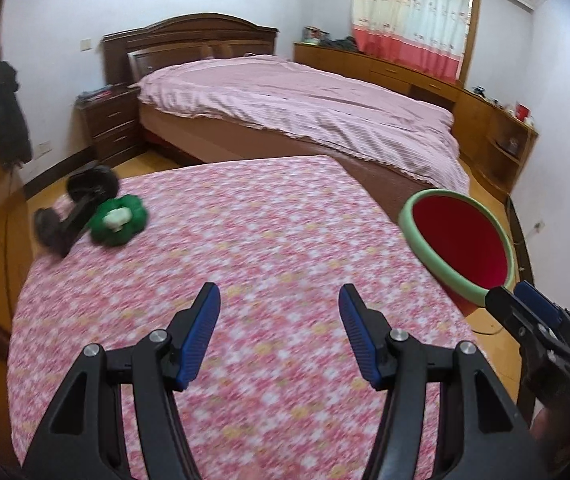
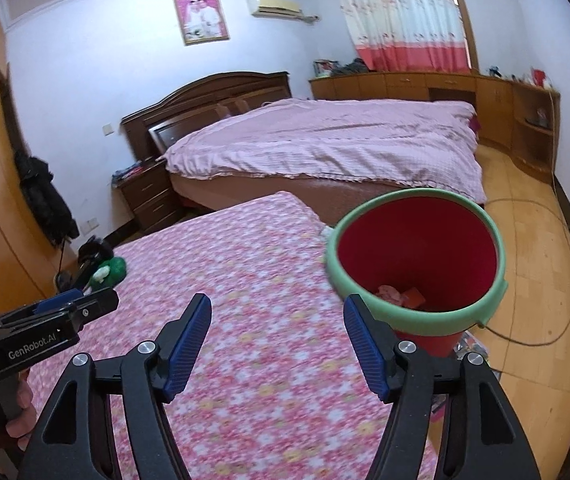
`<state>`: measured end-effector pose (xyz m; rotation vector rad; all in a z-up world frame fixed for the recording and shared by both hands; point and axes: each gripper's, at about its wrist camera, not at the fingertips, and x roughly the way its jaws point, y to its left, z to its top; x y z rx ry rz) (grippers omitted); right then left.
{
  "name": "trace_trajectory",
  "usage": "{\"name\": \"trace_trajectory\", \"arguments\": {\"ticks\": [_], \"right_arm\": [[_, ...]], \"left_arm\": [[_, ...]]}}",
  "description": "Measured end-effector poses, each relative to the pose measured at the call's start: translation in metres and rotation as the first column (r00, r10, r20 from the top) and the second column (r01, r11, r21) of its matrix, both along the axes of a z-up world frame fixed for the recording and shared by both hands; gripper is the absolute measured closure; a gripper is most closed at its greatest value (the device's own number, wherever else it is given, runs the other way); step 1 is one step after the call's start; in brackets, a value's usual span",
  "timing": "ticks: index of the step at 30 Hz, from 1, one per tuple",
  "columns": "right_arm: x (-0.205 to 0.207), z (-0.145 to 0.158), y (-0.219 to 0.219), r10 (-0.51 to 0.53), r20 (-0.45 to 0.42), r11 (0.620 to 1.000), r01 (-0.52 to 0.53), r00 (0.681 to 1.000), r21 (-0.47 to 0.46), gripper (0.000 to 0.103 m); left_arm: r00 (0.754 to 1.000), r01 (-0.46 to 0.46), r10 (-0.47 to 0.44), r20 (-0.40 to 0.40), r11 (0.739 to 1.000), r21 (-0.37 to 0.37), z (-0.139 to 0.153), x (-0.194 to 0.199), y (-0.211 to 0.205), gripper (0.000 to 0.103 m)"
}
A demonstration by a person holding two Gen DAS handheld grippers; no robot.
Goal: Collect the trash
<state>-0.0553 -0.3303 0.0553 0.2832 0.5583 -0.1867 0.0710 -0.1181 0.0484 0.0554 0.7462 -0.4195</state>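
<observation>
Left gripper point(image 1: 279, 306): jaws spread, nothing between them, above the floral surface point(image 1: 245, 280). Right gripper point(image 2: 277, 316): jaws spread, empty. Red bucket point(image 2: 417, 256) stands beside the surface's right edge, scraps of trash point(image 2: 399, 294) at its bottom.

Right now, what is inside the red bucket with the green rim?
In the red bucket with the green rim, a crumpled pink piece and a red scrap lie at the bottom. The near wall hides the rest of the bottom.
</observation>
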Motion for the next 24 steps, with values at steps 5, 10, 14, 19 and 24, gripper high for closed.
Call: {"name": "trace_trajectory", "arguments": {"ticks": [5,10,14,19,24], "right_arm": [[-0.004,-0.003,0.024,0.036,-0.003,0.999,-0.036,0.999,-0.028,0.030],[-0.012,-0.003,0.039,0.043,-0.001,0.998,-0.043,0.999,-0.044,0.029],[-0.019,-0.003,0.046,0.037,0.002,0.998,-0.037,0.999,-0.052,0.029],[-0.024,-0.002,0.052,0.027,0.006,0.997,-0.027,1.000,-0.074,0.029],[-0.026,-0.003,0.055,0.028,0.004,0.997,-0.027,1.000,-0.074,0.029]], "left_arm": [[0.999,-0.039,0.039,0.009,0.999,-0.019,0.000,-0.015,0.022,0.042],[0.995,-0.087,0.088,0.038,0.996,-0.007,-0.002,-0.026,0.035,0.042],[0.989,-0.126,0.125,0.078,0.992,0.007,-0.001,-0.036,0.045,0.042],[0.985,-0.152,0.151,0.088,0.988,0.003,-0.003,-0.042,0.053,0.042],[0.985,-0.157,0.157,0.072,0.988,-0.001,-0.007,-0.045,0.056,0.042]]}}
